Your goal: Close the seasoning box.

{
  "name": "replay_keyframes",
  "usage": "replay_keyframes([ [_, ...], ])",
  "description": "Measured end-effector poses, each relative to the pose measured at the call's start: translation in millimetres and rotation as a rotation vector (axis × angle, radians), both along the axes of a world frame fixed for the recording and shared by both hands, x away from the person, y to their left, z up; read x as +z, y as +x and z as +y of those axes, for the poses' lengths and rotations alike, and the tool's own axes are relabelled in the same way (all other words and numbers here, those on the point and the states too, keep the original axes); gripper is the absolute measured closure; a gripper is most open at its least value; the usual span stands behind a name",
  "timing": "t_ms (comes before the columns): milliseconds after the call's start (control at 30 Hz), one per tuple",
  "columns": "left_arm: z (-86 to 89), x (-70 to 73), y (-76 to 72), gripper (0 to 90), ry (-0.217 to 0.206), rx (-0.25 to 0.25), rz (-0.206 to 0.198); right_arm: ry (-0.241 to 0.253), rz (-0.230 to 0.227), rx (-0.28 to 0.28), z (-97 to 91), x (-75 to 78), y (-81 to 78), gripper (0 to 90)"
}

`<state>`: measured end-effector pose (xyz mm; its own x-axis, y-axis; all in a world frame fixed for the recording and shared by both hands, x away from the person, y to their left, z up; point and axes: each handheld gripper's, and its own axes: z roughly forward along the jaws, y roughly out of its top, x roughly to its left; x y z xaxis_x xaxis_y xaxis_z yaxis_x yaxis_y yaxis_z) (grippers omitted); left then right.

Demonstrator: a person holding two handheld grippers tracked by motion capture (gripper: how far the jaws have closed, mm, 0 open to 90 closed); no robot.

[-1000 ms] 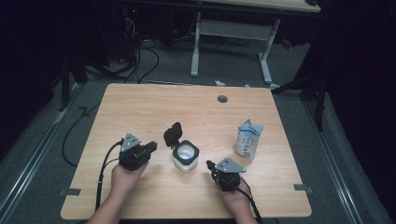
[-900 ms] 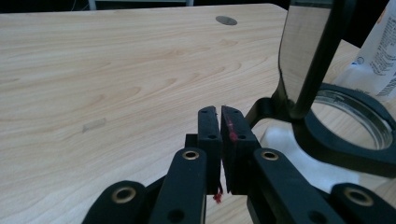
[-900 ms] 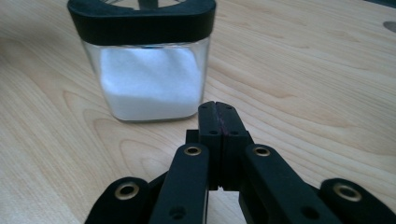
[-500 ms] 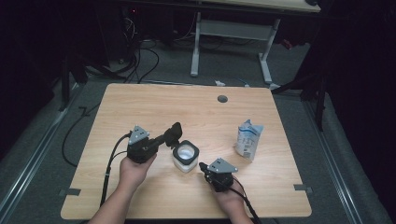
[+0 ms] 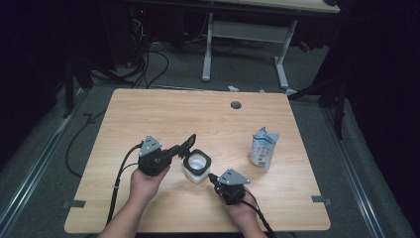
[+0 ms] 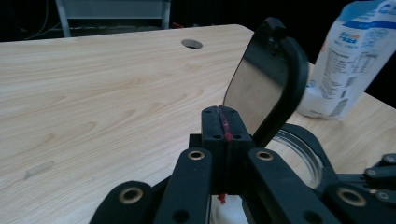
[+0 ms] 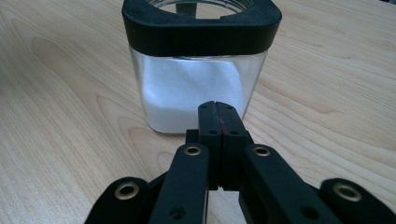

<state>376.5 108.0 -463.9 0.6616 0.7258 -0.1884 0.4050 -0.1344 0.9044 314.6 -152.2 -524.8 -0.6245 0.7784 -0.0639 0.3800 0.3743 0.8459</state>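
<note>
Here, left gripper [image 6: 224,122] jaws closed together, tips at the raised black lid [image 6: 266,79] of the jar [image 7: 198,65], right gripper [image 7: 218,119] closed empty just before the glass.

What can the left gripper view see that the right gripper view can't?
Left gripper view: the jar's black lid standing open, a white pouch and a round hole in the table. Right gripper view: the jar's clear side with white powder inside. Both: the jar's black collar, the wooden table, and a shut claw up front, the left claw and the right claw.
</note>
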Motion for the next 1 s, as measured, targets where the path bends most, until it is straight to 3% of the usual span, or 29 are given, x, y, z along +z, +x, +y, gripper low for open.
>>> replay_keyframes([
  [200,-13.1,-6.1,-11.6,90.0,0.020,-0.053,-0.003,-0.005,-0.003,0.009,2.8,-0.7,-0.8,90.0],
  [333,-13.3,-10.8,-17.1,90.0,0.023,-0.040,-0.013,-0.008,-0.005,0.012,2.8,-0.8,-0.6,90.0],
  [633,0.9,-33.4,-9.8,90.0,0.066,0.015,0.045,-0.008,-0.009,0.003,-0.3,-0.4,-1.9,90.0],
  [733,1.1,-42.9,-6.5,90.0,0.073,0.012,0.074,-0.006,-0.005,0.001,-1.4,-0.3,-2.4,90.0],
  [1000,-5.7,-51.4,1.4,90.0,0.073,0.004,0.092,-0.011,-0.007,-0.003,-3.6,0.1,-4.4,90.0],
])
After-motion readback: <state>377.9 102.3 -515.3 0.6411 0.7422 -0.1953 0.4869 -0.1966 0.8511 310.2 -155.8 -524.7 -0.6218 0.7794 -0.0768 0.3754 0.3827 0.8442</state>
